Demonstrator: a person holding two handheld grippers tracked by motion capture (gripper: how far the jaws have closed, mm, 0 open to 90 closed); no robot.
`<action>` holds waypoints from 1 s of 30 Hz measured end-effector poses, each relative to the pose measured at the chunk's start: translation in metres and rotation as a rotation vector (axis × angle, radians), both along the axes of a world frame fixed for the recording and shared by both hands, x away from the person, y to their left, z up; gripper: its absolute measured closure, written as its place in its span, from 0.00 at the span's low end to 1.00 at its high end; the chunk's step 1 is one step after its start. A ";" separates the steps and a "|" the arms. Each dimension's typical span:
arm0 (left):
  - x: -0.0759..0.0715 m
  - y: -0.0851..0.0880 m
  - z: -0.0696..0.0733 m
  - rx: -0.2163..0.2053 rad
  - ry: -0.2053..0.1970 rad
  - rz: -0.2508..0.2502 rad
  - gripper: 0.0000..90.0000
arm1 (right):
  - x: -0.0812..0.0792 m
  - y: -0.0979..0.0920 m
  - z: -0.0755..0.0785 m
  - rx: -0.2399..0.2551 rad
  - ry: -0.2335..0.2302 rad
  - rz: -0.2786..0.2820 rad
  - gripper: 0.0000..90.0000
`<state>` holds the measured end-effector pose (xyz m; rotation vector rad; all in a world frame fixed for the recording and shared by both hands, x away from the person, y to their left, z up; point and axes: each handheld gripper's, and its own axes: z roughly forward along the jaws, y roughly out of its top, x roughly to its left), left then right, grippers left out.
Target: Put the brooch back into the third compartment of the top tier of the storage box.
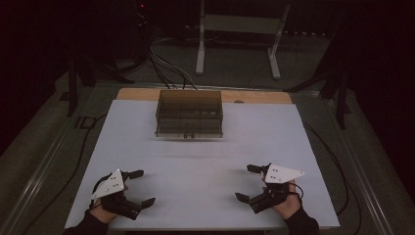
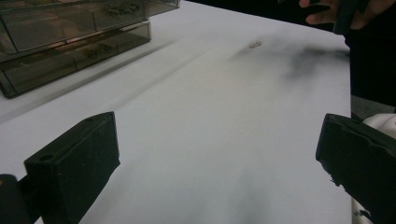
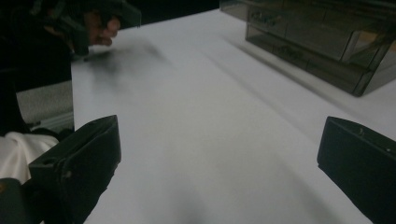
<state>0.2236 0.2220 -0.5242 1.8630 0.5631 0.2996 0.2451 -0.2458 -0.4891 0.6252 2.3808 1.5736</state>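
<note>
The smoky, see-through plastic drawer cabinet [image 1: 189,114] stands at the far middle of the white counter [image 1: 205,161], its long axis running side to side and its drawer fronts facing the person. It has stacked shallow drawers split into compartments; small metal bits lie in some of them, too dim to name. The lowest drawer front looks to jut slightly past the ones above, though the light is too poor to be sure.

A tiny pale object, perhaps a paper clip [image 2: 255,45], lies alone on the counter near the right hand in the left gripper view; it is too small to tell more.

Both tools are at the near edge, well apart from the cabinet and from each other. The left tool [image 1: 138,187] sits at the near left with its two black jaws spread wide, nothing between them. The right tool [image 1: 248,182] sits at the near right, likewise spread and empty. Each points inward and forward across bare counter.

The cabinet lies ahead of both, forward and right of the left tool, forward and left of the right tool, roughly midway between them. Neither hand looks clearly nearer, so either could make the reach; whichever goes must travel straight forward to meet a drawer front square-on.
</note>
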 end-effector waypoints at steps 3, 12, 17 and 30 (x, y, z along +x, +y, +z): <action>0.000 0.000 0.000 -0.005 -0.001 0.001 0.01 | 0.002 -0.002 0.005 0.023 -0.001 -0.004 0.00; 0.000 0.001 0.000 -0.006 0.000 -0.001 0.01 | 0.008 -0.004 0.019 0.049 -0.007 -0.013 0.00; -0.001 0.000 0.000 -0.002 -0.005 -0.001 0.01 | 0.015 -0.007 0.027 0.080 0.001 -0.032 0.00; -0.001 0.000 0.000 0.002 -0.004 0.001 0.01 | 0.035 -0.019 0.038 0.071 -0.004 -0.106 0.00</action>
